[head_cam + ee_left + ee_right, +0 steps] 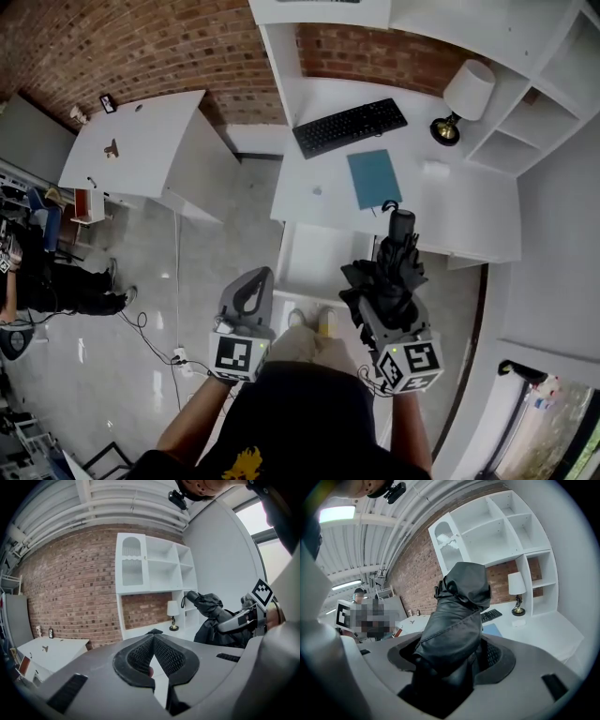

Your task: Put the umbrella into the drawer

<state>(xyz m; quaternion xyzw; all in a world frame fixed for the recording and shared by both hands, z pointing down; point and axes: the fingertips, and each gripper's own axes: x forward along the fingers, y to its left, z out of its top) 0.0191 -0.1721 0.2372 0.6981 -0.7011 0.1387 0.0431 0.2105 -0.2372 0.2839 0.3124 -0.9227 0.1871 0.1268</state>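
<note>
While the right hand-held gripper [386, 305] has its jaws spread wide and clamped on the bundled cloth of the folded black umbrella [389, 272], the left hand-held gripper [258, 277] is empty, its jaw tips meeting with nothing between them. The umbrella sits wholly in the right gripper, off any surface. Its long axis runs along the line the gripper points: the canopy end is buried between the jaws, and the handle with its wrist loop leads away from the person toward the front edge of the white desk [450, 211]. What looks like an open drawer [314, 262] juts from that front edge near the desk's left corner. In the head view it lies just left of the umbrella and lower down, between the two grippers, and the handle tip already overlaps the desk's front edge beside it. The right hand is therefore both the carrier and the nearer one. The coming move seems to call for shifting the umbrella left and down over the drawer. The umbrella may also need turning so its length lies along the drawer's longer side, though whether it would fit as it now points cannot be judged from these views. The keyboard [350, 127], the blue notebook [373, 178] and the lamp [464, 98] lie farther back on the desk, well clear of that path.
</note>
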